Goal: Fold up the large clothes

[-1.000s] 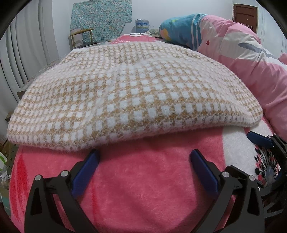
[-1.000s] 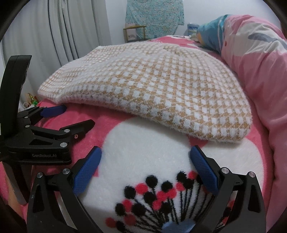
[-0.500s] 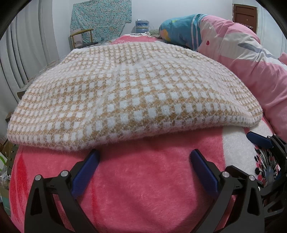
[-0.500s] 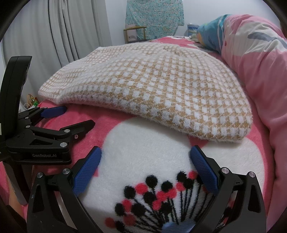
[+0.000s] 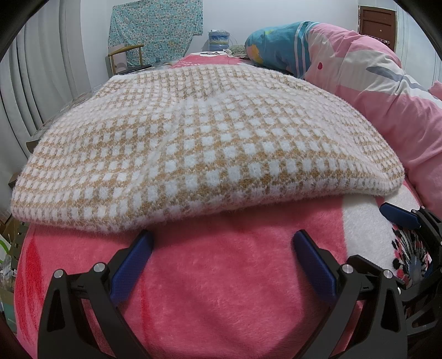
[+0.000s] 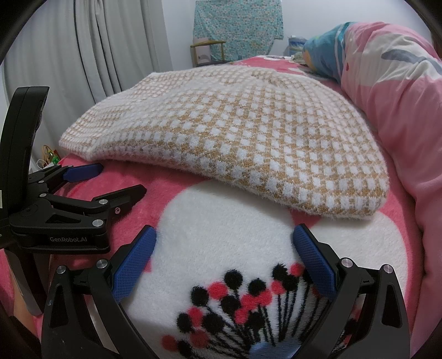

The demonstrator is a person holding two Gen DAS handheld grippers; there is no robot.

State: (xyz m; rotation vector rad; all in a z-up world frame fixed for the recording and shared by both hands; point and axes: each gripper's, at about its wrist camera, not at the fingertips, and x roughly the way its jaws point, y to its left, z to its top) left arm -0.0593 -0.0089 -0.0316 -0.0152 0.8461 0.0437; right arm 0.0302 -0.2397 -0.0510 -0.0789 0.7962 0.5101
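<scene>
A tan and white checked knit garment (image 5: 204,143) lies folded flat on the pink fleece blanket (image 5: 221,287), its fuzzy near edge just beyond both grippers. My left gripper (image 5: 221,243) stands open, its blue pads short of that edge with nothing between them. In the right wrist view the same garment (image 6: 248,132) fills the middle. My right gripper (image 6: 223,240) is open too, over the blanket's white patch. The left gripper (image 6: 110,179) shows at the left there, lying close to the garment's near edge. The right gripper (image 5: 397,218) peeks in at the right edge of the left wrist view.
A rolled pink and teal quilt (image 6: 392,91) runs along the right side of the bed. Grey curtains (image 6: 91,55) hang at the left. A wooden chair (image 5: 124,58) and a floral cloth (image 5: 154,24) stand at the far wall, beside a water jug (image 5: 218,40).
</scene>
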